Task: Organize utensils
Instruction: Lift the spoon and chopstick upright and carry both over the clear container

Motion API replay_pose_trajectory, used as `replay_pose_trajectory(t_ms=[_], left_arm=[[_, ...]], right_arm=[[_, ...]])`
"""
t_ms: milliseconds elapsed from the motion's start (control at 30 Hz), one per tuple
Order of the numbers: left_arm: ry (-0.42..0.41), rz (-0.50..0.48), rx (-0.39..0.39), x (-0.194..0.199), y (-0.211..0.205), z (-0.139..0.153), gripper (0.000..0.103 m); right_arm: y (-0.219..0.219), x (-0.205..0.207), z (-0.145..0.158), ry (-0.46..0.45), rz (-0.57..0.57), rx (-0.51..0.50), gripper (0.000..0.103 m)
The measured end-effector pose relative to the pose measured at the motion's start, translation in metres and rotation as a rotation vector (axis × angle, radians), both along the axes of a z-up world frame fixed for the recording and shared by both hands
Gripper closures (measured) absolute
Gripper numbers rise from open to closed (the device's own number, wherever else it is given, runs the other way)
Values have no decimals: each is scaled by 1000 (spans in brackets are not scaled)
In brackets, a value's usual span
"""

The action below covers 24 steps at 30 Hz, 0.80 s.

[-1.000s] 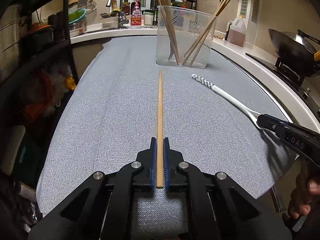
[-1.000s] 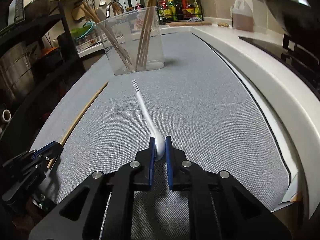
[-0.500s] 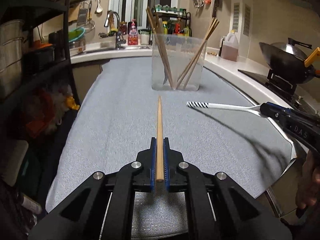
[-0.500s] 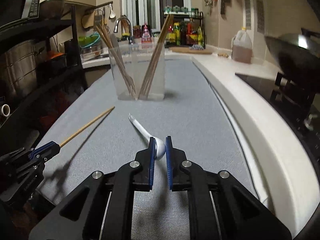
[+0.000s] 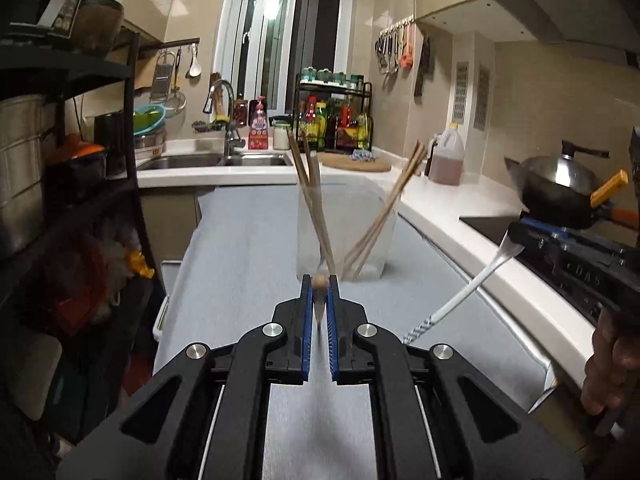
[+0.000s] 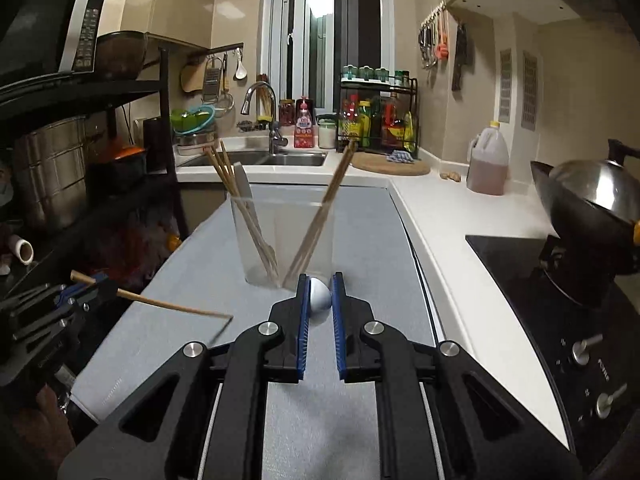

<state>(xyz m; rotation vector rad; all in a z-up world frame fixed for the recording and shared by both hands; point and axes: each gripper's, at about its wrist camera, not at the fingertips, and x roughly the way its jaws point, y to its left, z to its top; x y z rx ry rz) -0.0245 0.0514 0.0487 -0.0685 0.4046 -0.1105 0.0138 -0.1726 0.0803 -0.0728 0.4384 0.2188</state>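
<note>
Wooden chopstick (image 6: 160,303) is pinched near its thick end in the left claw (image 5: 320,292), blue pads pressed tight on it; in left wrist view it's seen end-on, centre of frame, blurred, and in right wrist view it juts from the claw at lower left w/ its thin tip slanting down toward the frame's centre, up off the grey cloth (image 6: 360,248), not touching it. White spoon (image 5: 476,284) is clamped by its bowl in the right claw (image 6: 320,294), pads closed on the rounded bowl; its striped handle end hangs down-left at centre right of left wrist view, also clear of the cloth. Only the bowl shows in right wrist view, centre frame, betw. the pads. Clear plastic holder (image 6: 282,240) stands upright on the cloth just beyond both claws, mid-frame in each view, w/ several chopsticks (image 6: 320,220) leaning in it in two bunches, one to the left side, one to the right. Cloth covers the desk (image 6: 440,216), whose white edge runs along the right. A hand (image 5: 612,364) grips the right claw's handle at right edge of left wrist view. Farther out: wok (image 5: 560,188) on the hob at right, sink & tap (image 5: 222,120) upper centre-left, spice rack (image 6: 378,120) by the window, dark shelving (image 5: 80,160) at left.
</note>
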Motion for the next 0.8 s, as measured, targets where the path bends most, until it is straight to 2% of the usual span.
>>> replay_pose_trajectory(t_ms=[200,400,600,700,800], left_arm=[[0,-39,-16,32,6,51,97],[33,-74,-50,66,10,98,97],[-25,-100,-64,98,5,156,97],[-51,-101,-59,118,0,175,97],[-46,-95,-55,142,-6,176,97]], right_arm=[[11,22,31,4,20,-29,92],[19,48,79,-10,41,-56,92],[34,81,132,-90,44,-113,92],[39,100,153,-129,44,-115,92],[43,127,155,-124,46,-125,92]])
